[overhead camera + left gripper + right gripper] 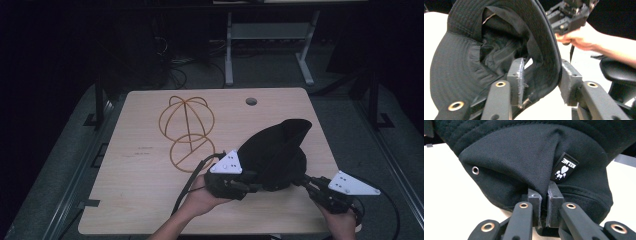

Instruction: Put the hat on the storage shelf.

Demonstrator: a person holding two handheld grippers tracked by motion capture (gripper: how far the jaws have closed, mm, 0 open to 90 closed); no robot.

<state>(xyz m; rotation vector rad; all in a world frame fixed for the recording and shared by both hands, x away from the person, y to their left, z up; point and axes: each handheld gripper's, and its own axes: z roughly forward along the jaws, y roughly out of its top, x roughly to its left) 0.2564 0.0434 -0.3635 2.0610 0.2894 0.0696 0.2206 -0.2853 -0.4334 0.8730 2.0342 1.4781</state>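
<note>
A black bucket hat (277,150) hangs over the table's near right part between my two grippers. My left gripper (252,186) reaches it from the left. In the left gripper view the jaws (541,75) stand apart, and the hat's brim (549,50) passes between them, close to the right pad (569,80) and clear of the left one. My right gripper (306,181) comes in from the right. Its jaws (544,195) are shut on a fold of the hat's crown (524,157), just below a small black label (564,167).
A gold wire hat stand (187,132) lies on the wooden table (140,190) left of the hat. A round hole (251,101) sits near the table's far edge. The right hand and its gripper (571,15) show beyond the brim in the left gripper view.
</note>
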